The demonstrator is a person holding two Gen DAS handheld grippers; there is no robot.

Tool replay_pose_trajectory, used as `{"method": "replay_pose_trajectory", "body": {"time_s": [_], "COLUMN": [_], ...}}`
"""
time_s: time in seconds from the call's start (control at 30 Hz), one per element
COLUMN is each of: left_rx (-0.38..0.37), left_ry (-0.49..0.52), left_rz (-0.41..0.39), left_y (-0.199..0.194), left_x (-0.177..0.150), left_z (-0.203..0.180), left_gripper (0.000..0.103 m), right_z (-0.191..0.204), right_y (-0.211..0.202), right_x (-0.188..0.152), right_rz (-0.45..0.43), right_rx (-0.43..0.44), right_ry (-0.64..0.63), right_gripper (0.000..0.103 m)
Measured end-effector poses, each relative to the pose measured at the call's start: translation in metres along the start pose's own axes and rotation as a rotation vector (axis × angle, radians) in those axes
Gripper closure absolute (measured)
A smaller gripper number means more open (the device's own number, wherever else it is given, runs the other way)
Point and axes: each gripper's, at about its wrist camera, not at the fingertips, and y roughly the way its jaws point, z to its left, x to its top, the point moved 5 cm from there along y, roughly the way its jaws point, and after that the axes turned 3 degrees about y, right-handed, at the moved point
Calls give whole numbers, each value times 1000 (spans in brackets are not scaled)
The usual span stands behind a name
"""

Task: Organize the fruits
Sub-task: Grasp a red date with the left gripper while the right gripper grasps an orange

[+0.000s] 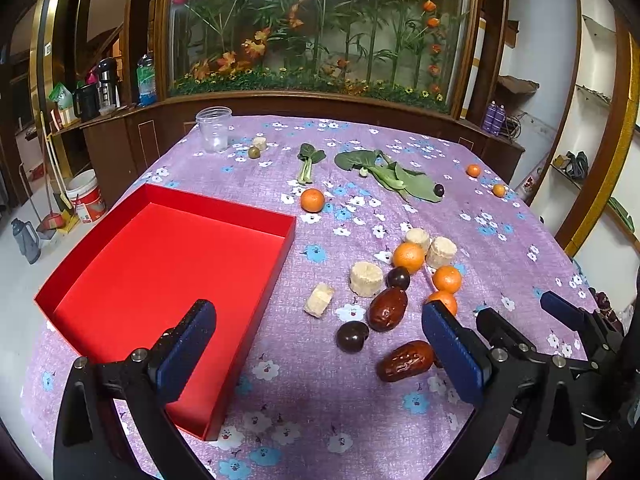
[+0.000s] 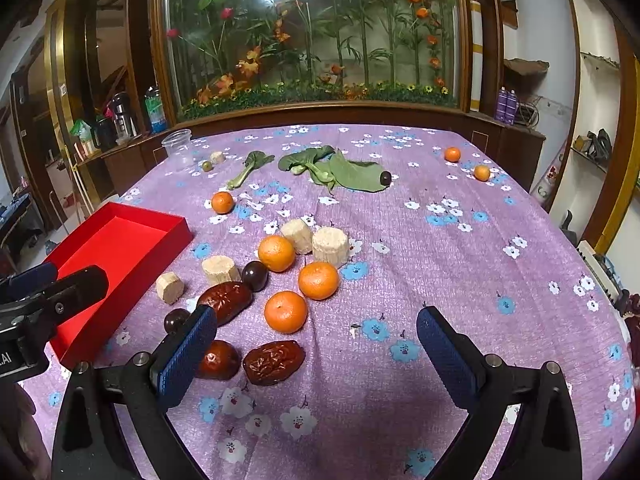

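Note:
An empty red box (image 1: 168,272) lies on the purple flowered tablecloth (image 1: 312,392); it shows at the left in the right wrist view (image 2: 116,248). Right of it is a cluster of oranges (image 2: 285,312), red dates (image 2: 274,361), dark plums (image 2: 255,275) and pale corn-cob pieces (image 2: 329,246). My left gripper (image 1: 318,354) is open above the cloth, its left finger over the box's near corner, a date (image 1: 406,361) by its right finger. My right gripper (image 2: 316,356) is open near the cluster, its left finger partly hiding a date (image 2: 218,360).
Farther back lie leafy greens (image 2: 340,170), a lone orange (image 2: 222,202), a clear plastic cup (image 2: 179,148), a small green fruit (image 2: 207,165) and two small oranges (image 2: 452,154) at the far right. A wooden cabinet with a flower display stands behind the table.

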Motion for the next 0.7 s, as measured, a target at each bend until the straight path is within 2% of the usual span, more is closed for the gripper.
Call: {"method": "replay_pose_trajectory", "body": {"time_s": [0.33, 0.7], "left_rx": [-1, -20], "left_ry": [4, -8], "left_rz": [6, 48], "left_y": [2, 18], "left_x": [0, -8], "left_z": [-2, -2], "left_gripper": [0, 0], "right_z": [-2, -4], "right_y": [1, 9], "right_x": [0, -6], "right_rz": [4, 23], "right_rx": [1, -1], "right_ry": [2, 1], "right_gripper": [1, 1]}}
